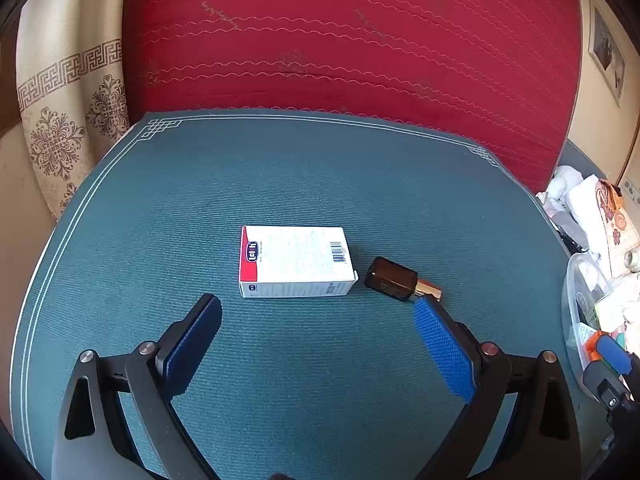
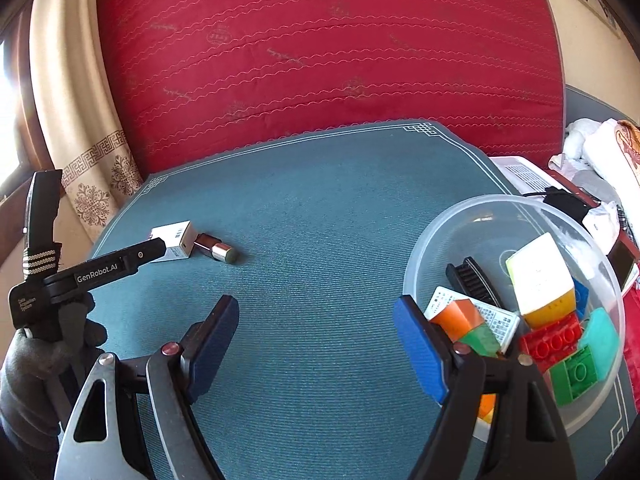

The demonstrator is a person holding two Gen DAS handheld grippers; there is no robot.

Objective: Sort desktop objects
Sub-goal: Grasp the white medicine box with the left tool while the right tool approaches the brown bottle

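Mat edge: the teal mat (image 1: 304,184) ends at a white-lined border against the red quilted cushion (image 1: 352,40) at the far side; a patterned curtain (image 1: 68,120) hangs past its left corner.
Open room: bare mat lies on all sides of the two loose items, widest in the middle and toward the near edge.
Left gripper (image 1: 320,312): jaws spread wide, nothing between the pads; it hangs above the mat just short of the white box.
Right gripper (image 2: 316,320): jaws parted wide, nothing held; its right finger overlaps the bowl's near rim in the right wrist view.
White box (image 1: 294,260): lies flat near the mat's centre, red band at its left end, barcode on top.
Brown bottle (image 1: 390,278): lies on its side just right of the box, close to it, cap end pointing away from it; whether they touch cannot be told.
Obstruction: in the left wrist view the right fingertip (image 1: 428,312) sits just in front of the bottle's cap end.
Clear bowl (image 2: 472,216): stands at the mat's right edge.
Bowl contents: black brush (image 2: 470,278), red brick (image 2: 554,340), green brick (image 2: 576,376), orange block (image 2: 456,316), white-and-yellow box (image 2: 540,280), printed packet (image 2: 496,318).
Clutter: cloths and small articles (image 1: 592,216) are piled right of the mat.
Gloved hand (image 2: 36,364): grips the left tool's handle at the picture's left side.
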